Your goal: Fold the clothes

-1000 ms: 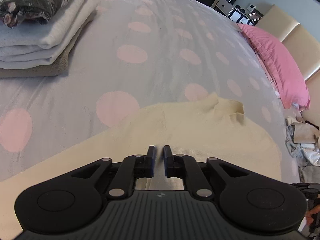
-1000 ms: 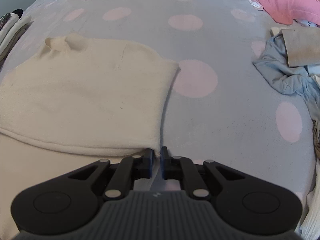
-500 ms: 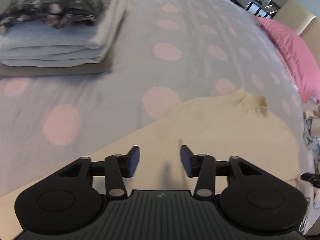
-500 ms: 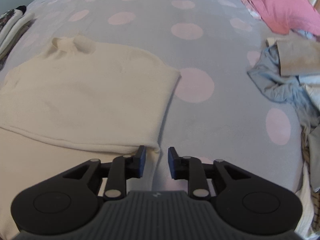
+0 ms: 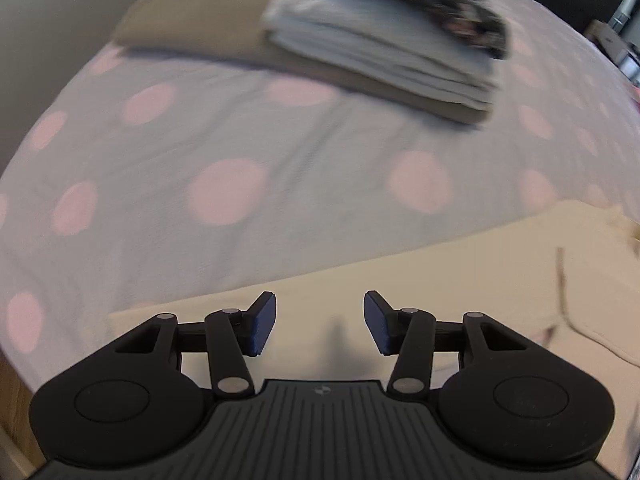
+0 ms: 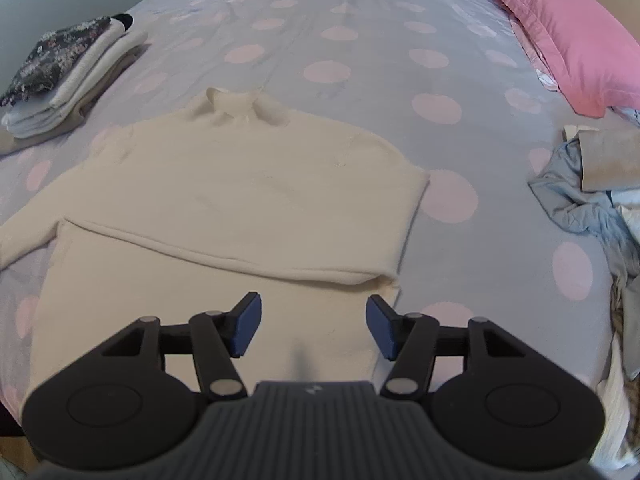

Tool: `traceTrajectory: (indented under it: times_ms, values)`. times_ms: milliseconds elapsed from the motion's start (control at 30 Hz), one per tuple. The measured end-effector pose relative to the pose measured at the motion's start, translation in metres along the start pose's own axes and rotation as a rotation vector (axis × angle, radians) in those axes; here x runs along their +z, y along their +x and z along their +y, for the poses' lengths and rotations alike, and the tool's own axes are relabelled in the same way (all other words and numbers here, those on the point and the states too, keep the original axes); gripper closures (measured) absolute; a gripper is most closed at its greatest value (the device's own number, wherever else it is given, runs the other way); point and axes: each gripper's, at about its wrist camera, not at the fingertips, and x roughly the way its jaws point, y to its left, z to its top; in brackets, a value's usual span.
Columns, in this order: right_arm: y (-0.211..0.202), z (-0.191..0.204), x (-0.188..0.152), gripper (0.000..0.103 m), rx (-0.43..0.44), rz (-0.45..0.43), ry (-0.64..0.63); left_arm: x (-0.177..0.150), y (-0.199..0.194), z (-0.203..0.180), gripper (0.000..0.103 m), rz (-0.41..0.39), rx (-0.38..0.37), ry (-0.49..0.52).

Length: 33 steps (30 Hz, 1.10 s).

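Right wrist: right gripper (image 6: 314, 326) spread above cream sweater (image 6: 248, 200); empty.

I can read no text, label, brand or number in either view; only a small round emblem, too small to make out, sits on each gripper body.
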Motion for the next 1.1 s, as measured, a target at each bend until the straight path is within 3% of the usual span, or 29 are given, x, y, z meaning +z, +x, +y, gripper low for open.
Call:
traceTrajectory:
  times_ms: [133,333,500,567,633,667,800,900,1100]
  values:
    - [-0.002,0.002,-0.009,0.035,0.044,0.001,0.025,-0.004,0.015,0.042,0.056,0.038,0.072,-0.081]
    - [0.001,0.018,-0.018,0.034,0.028,0.032,-0.007,-0.010,0.039,0.103,0.056,0.096,0.179,-0.202]
    - [0.012,0.030,-0.011,0.033,0.022,0.044,-0.025,-0.015,0.051,0.116,0.057,0.093,0.159,-0.244]
    - [0.014,0.036,-0.010,0.033,0.021,0.052,-0.030,-0.016,0.050,0.117,0.068,0.085,0.142,-0.253]
    - [0.018,0.036,-0.010,0.033,0.019,0.060,-0.033,-0.015,0.046,0.114,0.092,0.078,0.128,-0.240]
    - [0.020,0.036,-0.009,0.033,0.018,0.063,-0.035,-0.014,0.044,0.111,0.096,0.073,0.126,-0.225]
    - [0.017,0.039,-0.009,0.033,0.022,0.058,-0.035,-0.014,0.033,0.098,0.097,0.055,0.108,-0.187]
    - [0.009,0.043,-0.008,0.033,0.021,0.042,-0.032,-0.014,0.006,0.080,0.097,0.009,0.025,-0.167]
    - [-0.006,0.039,0.000,0.033,0.014,-0.003,-0.020,-0.006,-0.069,0.004,0.097,-0.161,-0.234,-0.034]
